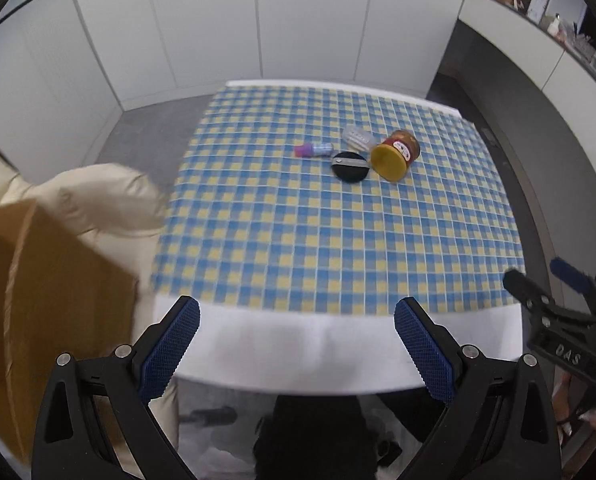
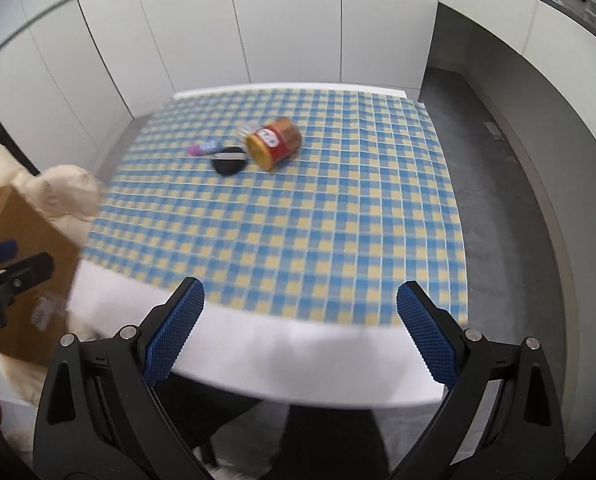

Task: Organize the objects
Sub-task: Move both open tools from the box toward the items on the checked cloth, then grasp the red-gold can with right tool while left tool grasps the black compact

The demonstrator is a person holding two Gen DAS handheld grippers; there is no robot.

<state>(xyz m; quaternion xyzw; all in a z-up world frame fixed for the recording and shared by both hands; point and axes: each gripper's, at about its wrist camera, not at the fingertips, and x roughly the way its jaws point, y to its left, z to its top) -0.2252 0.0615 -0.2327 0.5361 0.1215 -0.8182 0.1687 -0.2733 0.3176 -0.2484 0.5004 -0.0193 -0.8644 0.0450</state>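
Both claws, left claw (image 1: 296, 344) and right claw (image 2: 299, 330), were spread wide and empty. Risk: the toppled jar (image 1: 395, 154) could roll across the bench (image 1: 298, 356) if nudged.

Even indoor light; motion blur; fisheye-bent edges.

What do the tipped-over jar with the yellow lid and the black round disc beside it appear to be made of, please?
The jar looks like clear glass or hard plastic, since dark contents show above its red label; its yellow lid looks like smooth matte plastic. The black disc appears to be matte plastic with a pale band, though blur leaves this uncertain.
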